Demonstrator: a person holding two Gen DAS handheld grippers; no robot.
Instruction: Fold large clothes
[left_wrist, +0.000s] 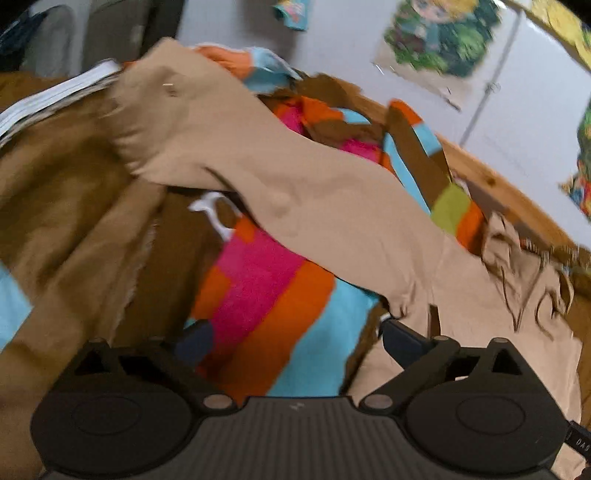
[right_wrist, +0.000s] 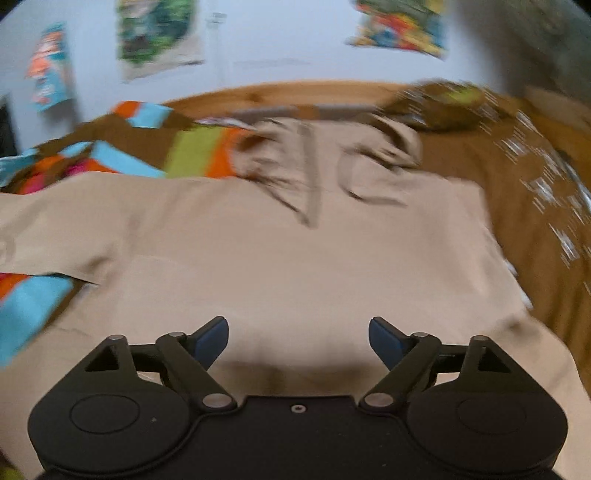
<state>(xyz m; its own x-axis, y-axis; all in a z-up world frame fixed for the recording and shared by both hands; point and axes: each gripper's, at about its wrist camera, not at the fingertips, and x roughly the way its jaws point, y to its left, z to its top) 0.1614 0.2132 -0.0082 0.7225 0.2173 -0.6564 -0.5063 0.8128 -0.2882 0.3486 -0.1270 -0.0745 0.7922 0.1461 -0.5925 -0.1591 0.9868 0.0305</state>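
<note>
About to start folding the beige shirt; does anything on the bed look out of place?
Yes: a white hanger lies loose on the striped blanket, partly under the beige shirt's sleeve.

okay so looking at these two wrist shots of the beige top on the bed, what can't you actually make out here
- Left wrist view: the beige top's lower body is cut off behind the left tool; motion blur smears its collar.
- Right wrist view: the neckline folds are blurred, so their lay is unclear; the hem is hidden under the right tool.
- Both views: wall posters are too blurred to read.
- Left wrist view: the white plastic piece is partly covered by the sleeve.
</note>
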